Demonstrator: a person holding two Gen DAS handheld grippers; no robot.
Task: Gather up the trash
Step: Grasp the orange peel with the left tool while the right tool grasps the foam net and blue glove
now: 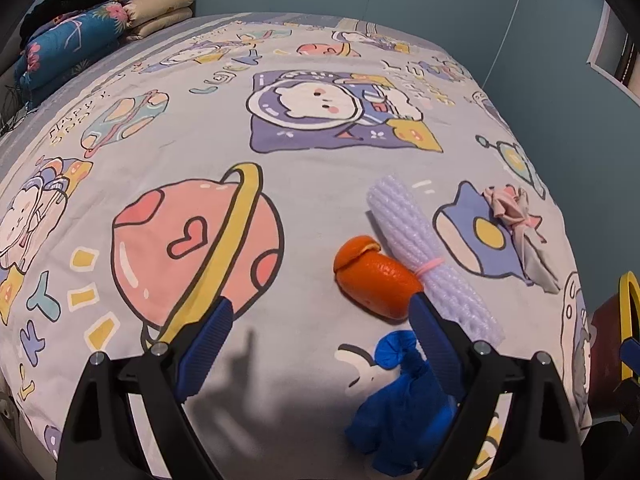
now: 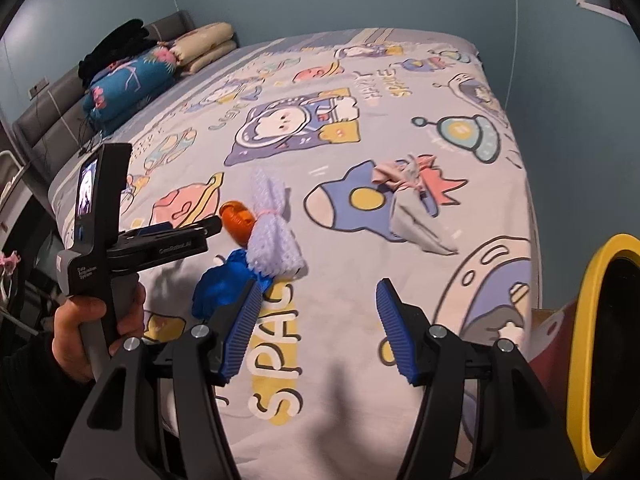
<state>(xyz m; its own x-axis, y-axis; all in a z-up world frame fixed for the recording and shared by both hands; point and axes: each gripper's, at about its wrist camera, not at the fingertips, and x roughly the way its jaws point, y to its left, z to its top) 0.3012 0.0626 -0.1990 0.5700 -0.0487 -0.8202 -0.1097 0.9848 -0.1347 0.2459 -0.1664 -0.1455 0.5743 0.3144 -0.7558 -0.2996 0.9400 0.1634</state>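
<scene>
Trash lies on a bed with a cartoon space sheet [image 1: 304, 184]. An orange peel [image 1: 374, 276] touches a white foam net roll [image 1: 424, 256] tied with a pink band. A blue glove [image 1: 404, 404] lies nearer, partly behind my right-hand finger. A crumpled pink and grey wrapper [image 1: 516, 220] is further right. My left gripper [image 1: 320, 302] is open wide, with the peel just off its right fingertip. In the right wrist view my right gripper [image 2: 319, 286] is open over bare sheet, its left finger beside the glove [image 2: 220, 284] and foam roll [image 2: 272, 232]. A hand holds the left gripper [image 2: 192, 227] by the peel [image 2: 238, 216].
A yellow-rimmed bin [image 2: 600, 340] stands off the bed's right corner, its rim [image 1: 628, 300] also at the edge of the left wrist view. A floral pillow [image 2: 128, 80], folded beige bedding [image 2: 204, 46] and black clothing are piled at the grey headboard. Blue walls surround the bed.
</scene>
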